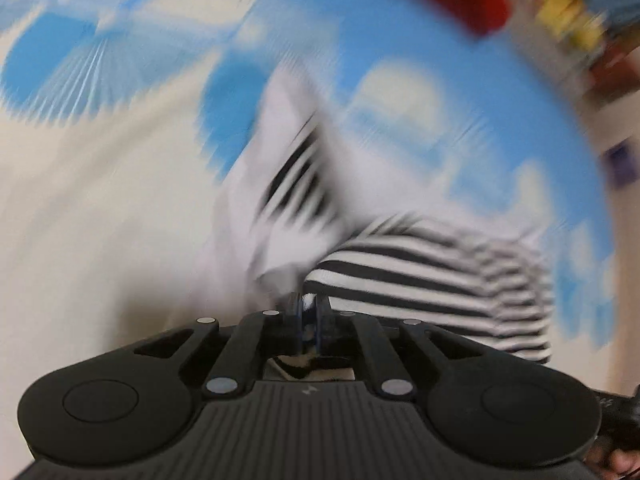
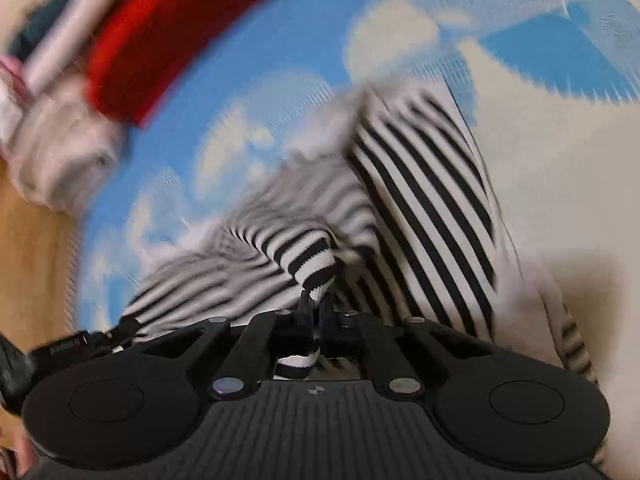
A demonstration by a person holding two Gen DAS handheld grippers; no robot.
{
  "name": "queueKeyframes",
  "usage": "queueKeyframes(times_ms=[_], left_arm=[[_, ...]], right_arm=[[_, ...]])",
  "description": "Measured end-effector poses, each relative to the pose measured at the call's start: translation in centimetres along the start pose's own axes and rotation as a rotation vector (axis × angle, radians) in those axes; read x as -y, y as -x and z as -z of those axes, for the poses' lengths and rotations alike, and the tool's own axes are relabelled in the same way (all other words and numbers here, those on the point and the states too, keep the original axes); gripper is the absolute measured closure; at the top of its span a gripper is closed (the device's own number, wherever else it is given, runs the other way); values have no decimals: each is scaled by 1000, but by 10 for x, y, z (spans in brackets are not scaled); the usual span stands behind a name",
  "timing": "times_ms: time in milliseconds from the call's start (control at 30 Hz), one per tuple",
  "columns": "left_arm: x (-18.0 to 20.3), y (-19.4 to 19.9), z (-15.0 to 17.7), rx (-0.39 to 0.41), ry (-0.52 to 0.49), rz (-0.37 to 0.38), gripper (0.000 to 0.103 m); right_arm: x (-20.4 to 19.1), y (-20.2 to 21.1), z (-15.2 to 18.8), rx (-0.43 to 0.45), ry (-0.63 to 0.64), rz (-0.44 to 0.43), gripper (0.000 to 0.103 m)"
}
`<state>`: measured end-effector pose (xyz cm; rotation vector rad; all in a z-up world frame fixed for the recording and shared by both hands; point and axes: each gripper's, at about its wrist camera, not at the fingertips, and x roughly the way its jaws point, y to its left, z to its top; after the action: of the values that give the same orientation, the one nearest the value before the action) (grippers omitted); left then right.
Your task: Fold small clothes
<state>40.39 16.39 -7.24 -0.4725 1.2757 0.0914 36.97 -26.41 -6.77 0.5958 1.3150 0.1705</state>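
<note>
While both views were blurred, the striped shirt (image 2: pixel 420 184) lay bunched on the blue-and-cream sheet (image 1: pixel 100 220) | left tool (image 1: pixel 306 308) clenched on its hem; right tool (image 2: pixel 316 304) clenched on a striped cuff | risk: thin pinches slipping; fold skewing

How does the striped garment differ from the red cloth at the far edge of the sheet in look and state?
The striped garment has black and white stripes; the red cloth is plain red. The striped garment is pinched by the left gripper and the right gripper, both shut on it; the red cloth lies untouched. The striped garment is crumpled, while the red cloth looks like a compact block. Both rest on the blue and white sheet.
</note>
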Motion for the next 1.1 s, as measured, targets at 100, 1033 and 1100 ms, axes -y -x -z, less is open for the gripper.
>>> queueKeyframes(times_ms=[100, 1033, 1100], left_arm=[[-4, 4, 2, 7, 31, 32, 81], [15, 34, 2, 173, -27, 112, 57], [25, 39, 2, 200, -55, 139, 57]], right_arm=[[14, -13, 4, -49, -52, 62, 87], [5, 9, -15, 171, 10, 218, 78], [-8, 29, -11, 311, 69, 163, 65]])
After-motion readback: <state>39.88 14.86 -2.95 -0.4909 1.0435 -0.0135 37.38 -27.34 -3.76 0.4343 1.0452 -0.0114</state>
